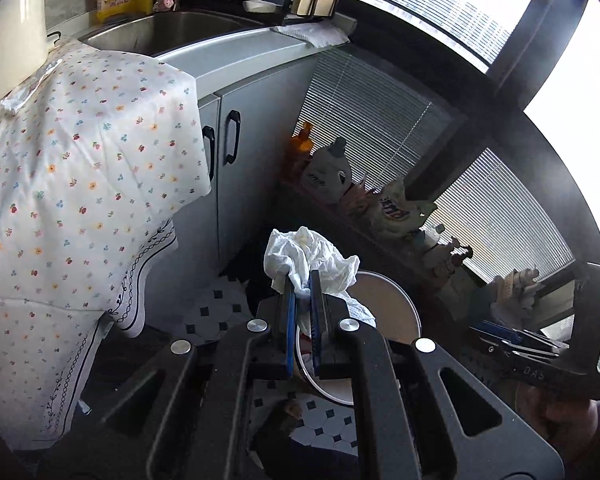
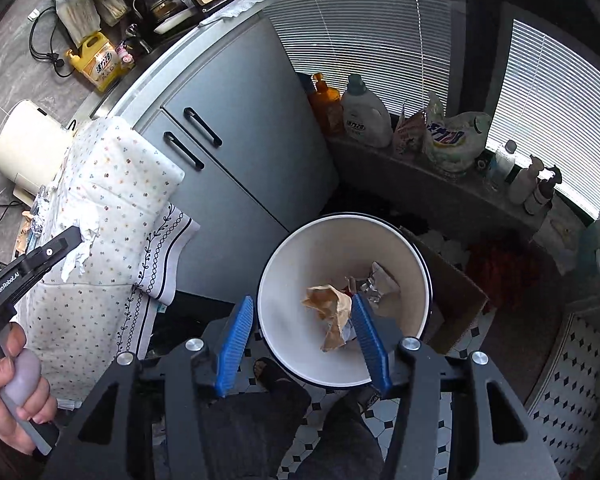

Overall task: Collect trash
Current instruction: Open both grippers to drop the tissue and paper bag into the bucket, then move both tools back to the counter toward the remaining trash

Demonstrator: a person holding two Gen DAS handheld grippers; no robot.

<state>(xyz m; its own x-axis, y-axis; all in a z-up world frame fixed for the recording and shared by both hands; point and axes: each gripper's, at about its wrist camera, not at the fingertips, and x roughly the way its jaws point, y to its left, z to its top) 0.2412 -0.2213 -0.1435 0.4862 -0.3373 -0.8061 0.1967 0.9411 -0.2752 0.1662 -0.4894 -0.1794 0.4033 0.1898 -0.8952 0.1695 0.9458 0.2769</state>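
1. The left gripper (image 1: 303, 280) is clamped on a white crumpled tissue (image 1: 308, 260); the 2 blue pads press together on its lower part and the rest bulges out above the tips
2. In the right wrist view the same tissue (image 2: 82, 248) shows at the tip of the left gripper (image 2: 76, 240), over the flowered cloth (image 2: 112, 200) and well to the left of the bin (image 2: 284, 280)
3. In the left wrist view the bin (image 1: 392, 300) lies just behind and below the tissue
4. The right gripper (image 2: 300, 312) has its jaws apart with nothing between the pads; it hangs above the bin's open mouth
5. Inside the bin lie a brown paper wad (image 2: 328, 304) and a crumpled foil piece (image 2: 372, 284), both seen below the right finger
6. A hand (image 2: 12, 392) holds the left gripper's handle
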